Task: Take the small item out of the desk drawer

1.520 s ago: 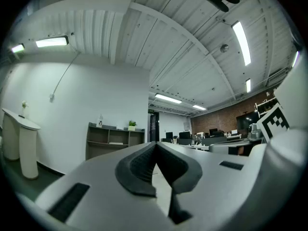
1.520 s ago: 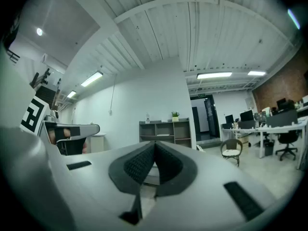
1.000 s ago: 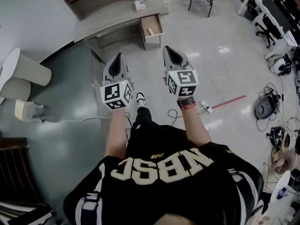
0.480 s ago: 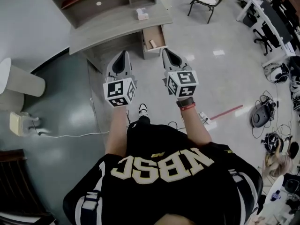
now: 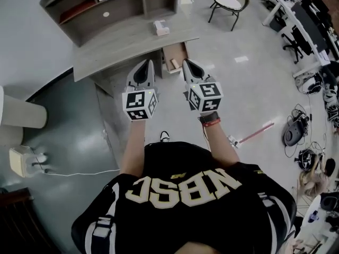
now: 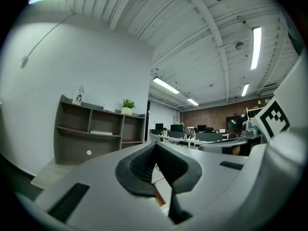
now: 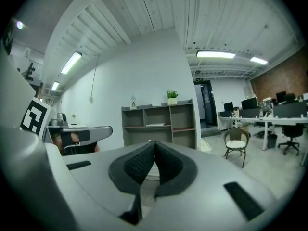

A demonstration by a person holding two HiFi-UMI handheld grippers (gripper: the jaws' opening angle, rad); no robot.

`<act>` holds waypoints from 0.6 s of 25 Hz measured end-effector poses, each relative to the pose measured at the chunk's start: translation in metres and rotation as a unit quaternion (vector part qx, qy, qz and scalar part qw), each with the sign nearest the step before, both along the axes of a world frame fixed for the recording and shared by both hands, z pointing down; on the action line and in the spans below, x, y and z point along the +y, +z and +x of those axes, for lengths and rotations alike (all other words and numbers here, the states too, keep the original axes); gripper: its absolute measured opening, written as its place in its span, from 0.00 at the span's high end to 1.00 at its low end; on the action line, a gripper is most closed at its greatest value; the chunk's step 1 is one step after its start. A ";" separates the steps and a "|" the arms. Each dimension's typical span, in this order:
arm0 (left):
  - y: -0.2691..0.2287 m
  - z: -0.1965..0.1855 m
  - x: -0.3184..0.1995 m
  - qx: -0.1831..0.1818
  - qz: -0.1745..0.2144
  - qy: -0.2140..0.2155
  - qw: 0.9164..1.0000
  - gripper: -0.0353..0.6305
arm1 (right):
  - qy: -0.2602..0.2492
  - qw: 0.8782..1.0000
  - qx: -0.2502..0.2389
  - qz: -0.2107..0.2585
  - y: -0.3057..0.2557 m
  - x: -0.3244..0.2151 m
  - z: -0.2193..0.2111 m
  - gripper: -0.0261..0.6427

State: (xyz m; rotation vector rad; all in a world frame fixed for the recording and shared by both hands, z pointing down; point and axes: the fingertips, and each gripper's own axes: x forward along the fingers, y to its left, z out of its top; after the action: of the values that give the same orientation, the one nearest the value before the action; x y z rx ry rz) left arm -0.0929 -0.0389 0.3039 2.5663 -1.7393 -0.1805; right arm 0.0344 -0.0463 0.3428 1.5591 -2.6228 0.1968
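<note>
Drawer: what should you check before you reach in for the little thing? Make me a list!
1. Drawer pulled open: ok.
2. Small item lying inside where you can see it: ok.
3. Right tool open to grab: not ok, its jaws are together.
4. Left tool empty: ok, jaws together, nothing between them.
5. Either tool down at the drawer: cannot tell from the head view.

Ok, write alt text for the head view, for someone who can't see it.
A person holds a left gripper and a right gripper, jaws together and empty, out toward a grey desk. Its open drawer shows between their tips, a small item inside; a shelf unit stands behind.
</note>
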 end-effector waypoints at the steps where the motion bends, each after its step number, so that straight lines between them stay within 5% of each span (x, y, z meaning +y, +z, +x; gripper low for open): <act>1: 0.003 -0.003 -0.008 0.001 -0.001 0.005 1.000 0.93 | 0.000 1.000 -0.001 -0.003 0.003 -0.008 -0.006 0.95; 15: 0.075 -0.005 -0.091 0.016 -0.065 0.024 0.997 0.93 | -0.006 0.997 0.010 -0.081 0.080 -0.083 -0.016 0.94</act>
State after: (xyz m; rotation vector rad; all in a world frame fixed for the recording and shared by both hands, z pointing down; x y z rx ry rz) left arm -0.0978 -0.1300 0.3792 2.4954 -1.6187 -0.1020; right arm 0.0182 -0.1298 0.4227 1.4845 -2.5294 0.3818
